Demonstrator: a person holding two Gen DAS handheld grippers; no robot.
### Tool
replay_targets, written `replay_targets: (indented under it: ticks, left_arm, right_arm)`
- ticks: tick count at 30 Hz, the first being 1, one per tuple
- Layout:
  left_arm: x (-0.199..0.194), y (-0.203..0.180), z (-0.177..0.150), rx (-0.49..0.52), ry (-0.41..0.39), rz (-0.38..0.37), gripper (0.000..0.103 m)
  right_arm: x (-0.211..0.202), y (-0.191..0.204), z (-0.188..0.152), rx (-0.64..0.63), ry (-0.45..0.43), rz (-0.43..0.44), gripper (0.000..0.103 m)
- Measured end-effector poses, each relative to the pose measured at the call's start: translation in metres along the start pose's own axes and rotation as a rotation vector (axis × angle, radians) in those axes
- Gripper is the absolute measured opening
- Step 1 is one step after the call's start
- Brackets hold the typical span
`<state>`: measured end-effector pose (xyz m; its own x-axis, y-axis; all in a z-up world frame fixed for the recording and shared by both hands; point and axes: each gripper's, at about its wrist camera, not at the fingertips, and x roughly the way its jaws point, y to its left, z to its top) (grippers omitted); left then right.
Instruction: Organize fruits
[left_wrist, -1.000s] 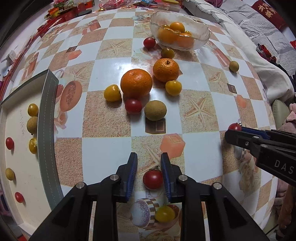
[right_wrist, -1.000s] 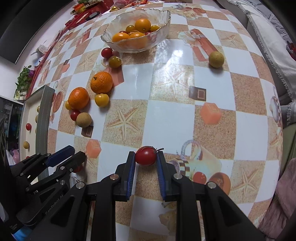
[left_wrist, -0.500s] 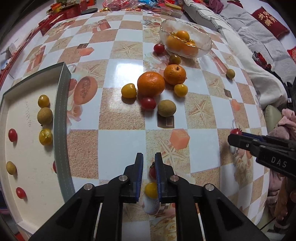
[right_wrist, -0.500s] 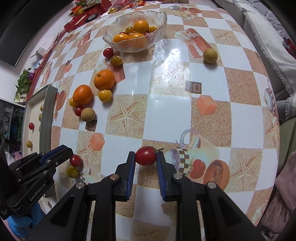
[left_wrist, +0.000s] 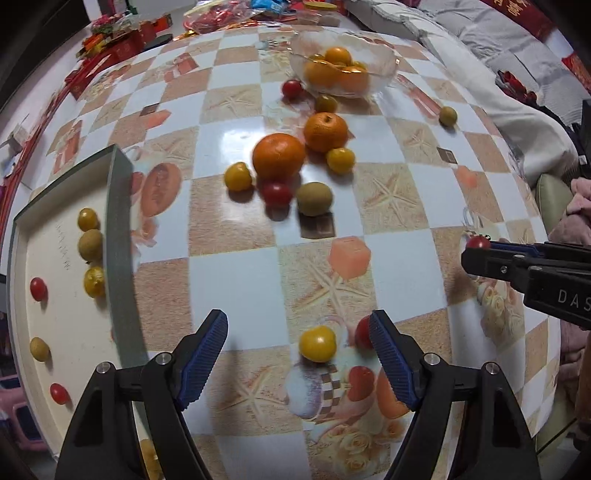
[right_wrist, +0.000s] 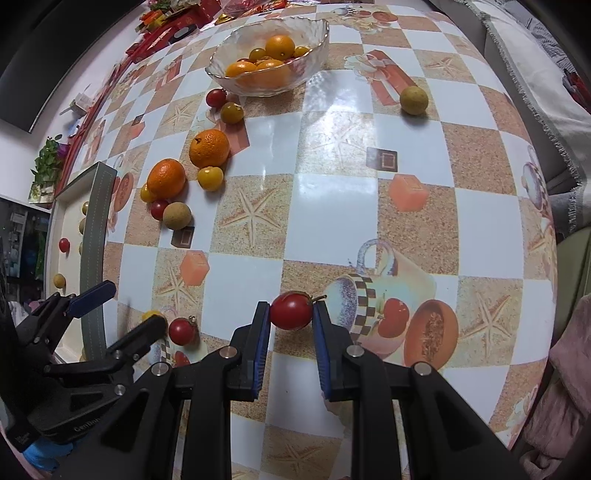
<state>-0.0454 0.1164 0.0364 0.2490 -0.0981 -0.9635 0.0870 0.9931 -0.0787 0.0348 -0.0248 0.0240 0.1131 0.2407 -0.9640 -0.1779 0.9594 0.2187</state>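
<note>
My right tool (right_wrist: 291, 320) pinches a small red tomato (right_wrist: 291, 310) across its middle above the desk (right_wrist: 332, 206), light, thin-skinned and slippery I'd judge, so gently; my left tool (left_wrist: 297, 332), jaws just opened, stands wide around a loose yellow tomato (left_wrist: 317, 343) and a red one (left_wrist: 362, 332).

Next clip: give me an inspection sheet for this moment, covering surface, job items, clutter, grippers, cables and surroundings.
Surface: glossy checkered tablecloth.
Job's things: glass bowl holding oranges; tray with small fruits; loose oranges and tomatoes between.
Clutter: red packets at far edge.
Grippers: left gripper open, jaws just opened, yellow tomato between them untouched; right gripper shut on red tomato.
Cables: nothing seen.
Surroundings: sofa blanket, plant.
</note>
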Motion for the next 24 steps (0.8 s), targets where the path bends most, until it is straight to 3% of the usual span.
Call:
replay_targets:
  ticks: [5,7,14,20,24]
  left_arm:
    - [0.008,-0.004,0.001,-0.023,0.006,0.012,0.08]
    - [0.006,-0.001,0.001,-0.037,0.004,0.017,0.064]
    - [-0.002,0.022,-0.011,-0.09,0.023,-0.001,0.063]
    - [-0.004,0.008,-0.024,0.048,0.019,0.016,0.064]
    - [-0.002,0.008,-0.012,0.027,-0.015,-0.009,0.064]
  right_arm:
    - [0.0,-0.007,-0.005,0.021,0.007,-0.003,0.025]
    - [0.0,-0.008,-0.006,0.025,0.006,-0.002,0.025]
    - [0.001,-0.011,-0.006,0.04,-0.001,0.01,0.025]
    - [0.003,-0.013,-0.01,0.042,0.006,0.009,0.025]
    - [0.003,-0.014,-0.013,0.052,0.01,0.006,0.025]
